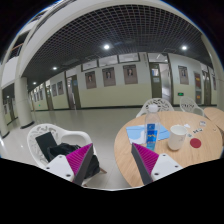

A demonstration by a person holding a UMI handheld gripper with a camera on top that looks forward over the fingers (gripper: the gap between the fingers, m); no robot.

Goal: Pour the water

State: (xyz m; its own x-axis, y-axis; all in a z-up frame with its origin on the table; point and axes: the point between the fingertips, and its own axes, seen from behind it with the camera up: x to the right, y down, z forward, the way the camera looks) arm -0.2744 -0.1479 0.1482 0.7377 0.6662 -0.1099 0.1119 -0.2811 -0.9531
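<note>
A round wooden table (130, 150) stands ahead to the right. On it are a clear water bottle with a blue label (152, 133), a white paper cup (177, 137) and a small red lid or dish (196, 144) beside the cup. My gripper (112, 165) is open and empty, with nothing between its magenta pads (82, 158). The right finger is over the table's near edge. The bottle and cup are beyond the fingers, up and to the right.
A white chair with a dark seat (50, 143) stands to the left, near the left finger. Another white chair (156, 106) is behind the table. A long hallway with doors and a shiny floor (80, 125) stretches beyond.
</note>
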